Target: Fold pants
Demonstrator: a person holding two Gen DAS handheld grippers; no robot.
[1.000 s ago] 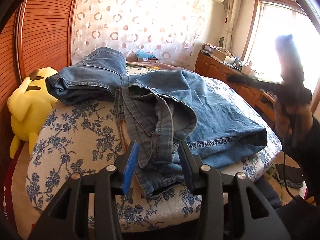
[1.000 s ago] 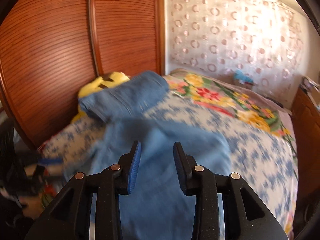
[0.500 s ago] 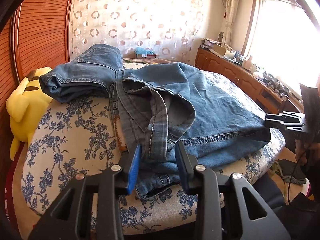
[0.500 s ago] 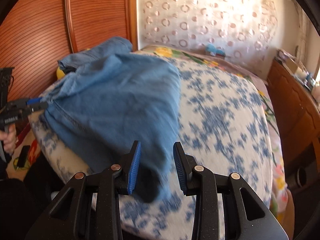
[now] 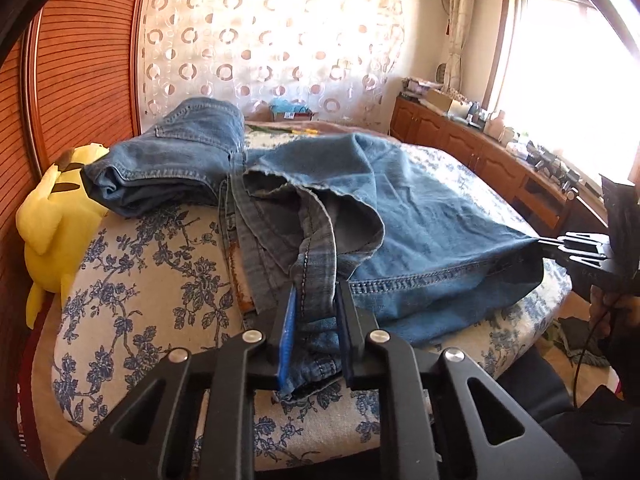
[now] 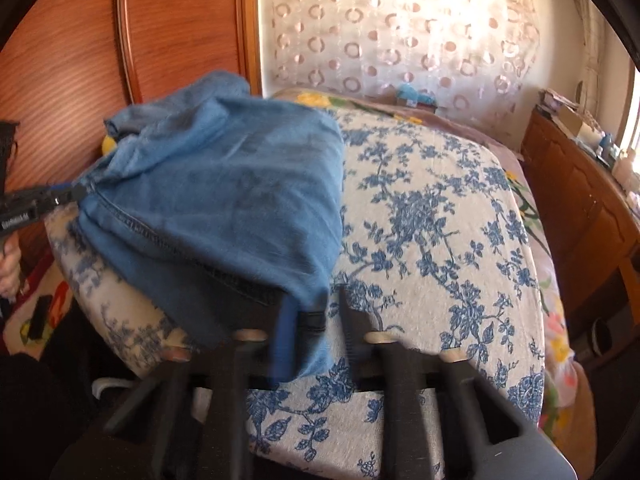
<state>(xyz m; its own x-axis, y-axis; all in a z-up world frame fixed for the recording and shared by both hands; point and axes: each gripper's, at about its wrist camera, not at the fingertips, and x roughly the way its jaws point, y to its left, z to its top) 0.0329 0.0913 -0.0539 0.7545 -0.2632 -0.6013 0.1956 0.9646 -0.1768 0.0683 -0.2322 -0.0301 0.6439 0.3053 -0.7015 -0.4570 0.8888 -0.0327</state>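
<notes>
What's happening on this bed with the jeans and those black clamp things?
A person is folding a pair of blue jeans on a floral-covered bed, using a handheld gripper in each hand. The left gripper has bunched denim between its fingers at the near edge. The right gripper is at the opposite corner with cloth between its fingers, though that view is blurred. Another folded pair of jeans lies beside a yellow plush toy.

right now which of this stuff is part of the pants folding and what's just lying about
Part of the job:
- jeans spread on the bed
- left gripper, shut on the jeans' near edge
- right gripper, shut on the jeans' far corner

Just lying about:
- folded jeans behind
- yellow plush toy by the wooden panel
- cluttered sideboard under the window
</notes>
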